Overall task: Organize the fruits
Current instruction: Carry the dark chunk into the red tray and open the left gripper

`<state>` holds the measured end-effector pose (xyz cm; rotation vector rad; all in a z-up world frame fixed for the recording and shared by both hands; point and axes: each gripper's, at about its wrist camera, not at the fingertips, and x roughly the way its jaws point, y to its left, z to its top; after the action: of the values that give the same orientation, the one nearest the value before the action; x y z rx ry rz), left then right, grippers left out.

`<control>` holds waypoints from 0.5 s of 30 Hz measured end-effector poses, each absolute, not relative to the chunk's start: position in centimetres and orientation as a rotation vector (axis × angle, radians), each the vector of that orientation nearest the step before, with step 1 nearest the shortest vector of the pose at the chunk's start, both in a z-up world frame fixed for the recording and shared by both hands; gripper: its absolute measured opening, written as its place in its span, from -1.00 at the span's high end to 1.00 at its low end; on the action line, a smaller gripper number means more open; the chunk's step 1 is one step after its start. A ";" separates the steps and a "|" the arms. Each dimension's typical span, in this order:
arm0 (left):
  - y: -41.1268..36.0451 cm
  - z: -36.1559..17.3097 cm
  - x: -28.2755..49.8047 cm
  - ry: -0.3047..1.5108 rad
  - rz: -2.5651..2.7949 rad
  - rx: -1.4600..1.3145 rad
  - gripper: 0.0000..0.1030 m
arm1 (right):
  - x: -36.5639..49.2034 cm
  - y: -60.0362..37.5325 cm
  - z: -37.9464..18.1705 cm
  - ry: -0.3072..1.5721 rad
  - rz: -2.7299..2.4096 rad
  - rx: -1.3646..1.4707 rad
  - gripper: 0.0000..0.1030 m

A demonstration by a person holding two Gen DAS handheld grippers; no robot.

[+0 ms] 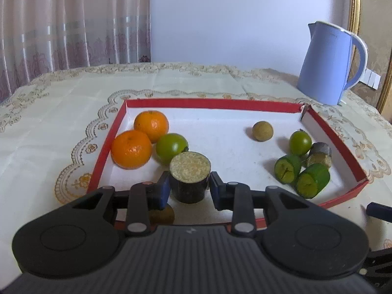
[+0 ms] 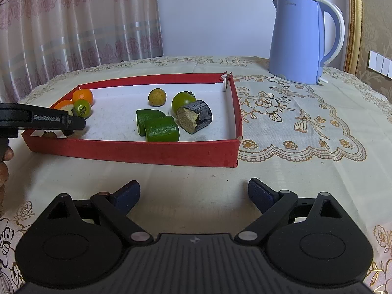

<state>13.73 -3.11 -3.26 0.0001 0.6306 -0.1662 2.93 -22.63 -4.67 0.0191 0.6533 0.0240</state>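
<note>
A short dark-skinned cylinder of cut cane with a pale fibrous end (image 1: pixel 189 177) is clamped upright between the blue pads of the left gripper (image 1: pixel 188 187), low over the near left part of a shallow red-walled cardboard tray with a white floor (image 1: pixel 210 103). Just beyond it lie a green round fruit (image 1: pixel 171 148) and two oranges (image 1: pixel 142 138), grouped by the left wall. A small brown fruit (image 1: pixel 161 214) is partly hidden beneath the gripper. At the right side are gathered a second cane piece (image 2: pixel 194 118), two green cut cucumber-like chunks (image 2: pixel 156 125) and another green fruit (image 2: pixel 182 101), with a tan round fruit (image 2: pixel 157 96) apart. The right gripper (image 2: pixel 193 194) is held spread wide, empty, over the embroidered tablecloth (image 2: pixel 281 112) before the tray; a blue kettle (image 2: pixel 299 39) stands behind. The step appears to be sorting by kind: the held piece would next be carried across to its twin and set down without the cucumber chunks being nudged.
</note>
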 end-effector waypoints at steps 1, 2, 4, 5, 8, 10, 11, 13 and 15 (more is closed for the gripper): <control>-3.1 -3.4 13.9 0.634 -0.163 0.000 0.41 | 2.9 -22.7 -4.7 0.653 0.024 0.020 -0.85; -3.0 -3.4 13.9 0.632 -0.161 0.001 0.41 | 2.9 -22.7 -4.7 0.653 0.024 0.019 -0.85; -3.0 -3.5 14.0 0.636 -0.163 -0.002 0.41 | 2.9 -22.7 -4.7 0.653 0.024 0.019 -0.85; -3.0 -3.5 14.1 0.635 -0.160 0.002 0.40 | 2.9 -22.7 -4.7 0.653 0.024 0.019 -0.85; -3.5 -3.7 13.9 0.626 -0.156 0.041 0.40 | 2.9 -22.7 -4.7 0.653 0.024 0.019 -0.85; -3.7 -3.7 13.9 0.623 -0.154 0.055 0.40 | 2.9 -22.7 -4.7 0.653 0.024 0.019 -0.85; -3.7 -3.7 13.9 0.623 -0.154 0.055 0.39 | 2.9 -22.6 -4.7 0.653 0.024 0.019 -0.85; -3.6 -3.8 13.9 0.622 -0.154 0.047 0.38 | 2.9 -22.7 -4.7 0.653 0.024 0.019 -0.85; -3.6 -3.8 13.9 0.621 -0.152 0.046 0.37 | 2.9 -22.7 -4.7 0.653 0.024 0.020 -0.85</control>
<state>13.88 -3.57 -3.78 0.0460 0.6214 -0.1525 2.92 -22.66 -4.67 0.0195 0.6532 0.0244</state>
